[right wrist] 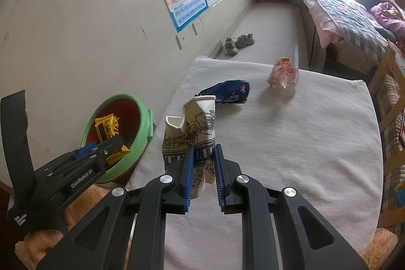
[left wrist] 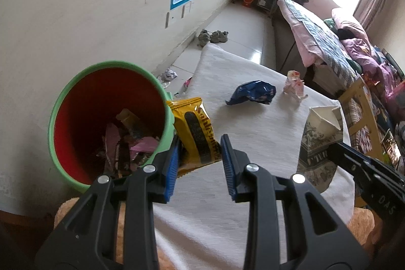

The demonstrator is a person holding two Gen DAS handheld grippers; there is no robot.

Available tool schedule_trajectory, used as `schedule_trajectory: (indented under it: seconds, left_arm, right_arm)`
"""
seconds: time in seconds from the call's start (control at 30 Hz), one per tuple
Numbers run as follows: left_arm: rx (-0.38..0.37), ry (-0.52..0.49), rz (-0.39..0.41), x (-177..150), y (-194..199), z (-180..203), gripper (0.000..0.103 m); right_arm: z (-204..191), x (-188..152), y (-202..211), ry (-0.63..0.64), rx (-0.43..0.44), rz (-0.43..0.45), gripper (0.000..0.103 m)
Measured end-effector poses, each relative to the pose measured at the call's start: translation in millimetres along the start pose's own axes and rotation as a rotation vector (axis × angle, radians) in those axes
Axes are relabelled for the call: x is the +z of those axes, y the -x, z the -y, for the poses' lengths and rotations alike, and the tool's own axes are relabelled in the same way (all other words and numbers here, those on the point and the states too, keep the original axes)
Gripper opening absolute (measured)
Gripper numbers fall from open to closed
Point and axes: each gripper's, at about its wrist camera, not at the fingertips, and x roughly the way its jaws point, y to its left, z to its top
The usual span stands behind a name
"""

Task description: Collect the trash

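While the left gripper [left wrist: 200, 156] pinches the yellow snack wrapper [left wrist: 196, 128] between its narrowed blue pads, the wrapper hangs at the rim of the green bin [left wrist: 60, 103], which stands just left of that gripper and already holds scraps. Off to its right, the right gripper [right wrist: 202, 166] is clamped tight on the crumpled paper cup [right wrist: 192, 128], lifted over the white-covered desk [right wrist: 291, 143]. Ahead of the right gripper, a blue wrapper [right wrist: 227, 90] lies on the desk, and farther ahead to the right sits a pink wrapper [right wrist: 283, 75], apart from the blue one.
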Motion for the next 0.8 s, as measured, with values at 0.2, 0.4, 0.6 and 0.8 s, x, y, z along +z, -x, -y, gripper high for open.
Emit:
schedule_trajectory:
  seconds: [0.2,0.4,0.6,0.8]
  left_arm:
    - [0.060,0.032,0.042,10.2,10.5,-29.0,0.031]
    - [0.164,0.160,0.070,18.9,19.0,-93.0,0.031]
    - [0.226,0.212,0.046,20.4,7.4,-131.5,0.031]
    - [0.225,0.246,-0.004,17.7,-10.5,-152.2,0.035]
  right_arm:
    - [-24.3,14.8,-13.2,0.018,0.100,-0.026,0.016]
    - [-68.1,37.7,-46.9,0.054,0.219,-0.085,0.016]
    - [-116.8,50.6,-82.2,0.109,0.284,-0.107,0.011]
    - [-140.2,54.5,-102.3,0.155,0.321,-0.122,0.014]
